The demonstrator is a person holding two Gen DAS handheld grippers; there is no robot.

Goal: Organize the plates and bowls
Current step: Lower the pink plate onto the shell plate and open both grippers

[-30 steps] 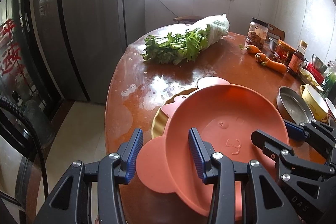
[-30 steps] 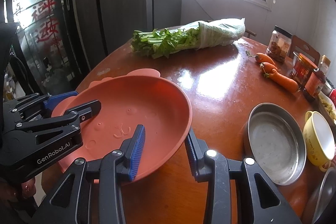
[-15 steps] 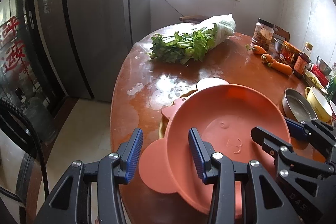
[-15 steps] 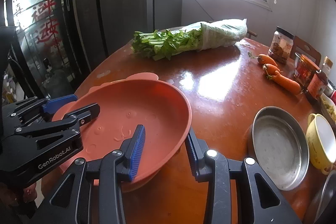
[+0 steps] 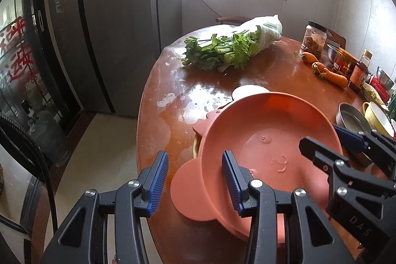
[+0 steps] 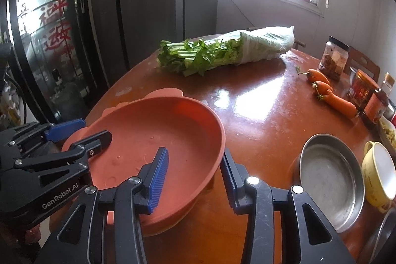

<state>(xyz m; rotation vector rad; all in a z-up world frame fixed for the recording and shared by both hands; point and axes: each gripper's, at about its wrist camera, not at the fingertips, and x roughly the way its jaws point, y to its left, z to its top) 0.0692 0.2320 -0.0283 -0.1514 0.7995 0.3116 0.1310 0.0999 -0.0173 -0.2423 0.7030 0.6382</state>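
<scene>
- Straddling the near left rim of the salmon bear-eared bowl, the left gripper has one finger inside the bowl and the other outside, over the bowl's round ear tab.
- The left jaws stand parted. The outer pad is clear of the ear tab, and the inner pad lies close against the bowl's wall, though whether it actually touches is hard to tell from this angle.
- The right gripper sits across the opposite rim, with one blue pad inside the bowl and the other outside its wall.
- The right jaws have just been opening. The rim is between them, a gap shows beside the inner pad, and they no longer clamp the bowl.
- The bowl lies between the two sets of jaws at the near edge of the round brown table, tilted a little, with its far rim higher.
- Just beyond the left jaws, under the bowl, another pink eared plate pokes out, and a yellow rim shows beneath it.
- To the right of the right jaws, near but apart from the bowl, lies an empty steel pan, with a yellow cup just beside it.
- Well ahead of both jaws, a bunch of leafy greens in a plastic bag lies across the far side of the table.
- Ahead and to the right lie some carrots, with a lidded jar and bottles past them.
</scene>
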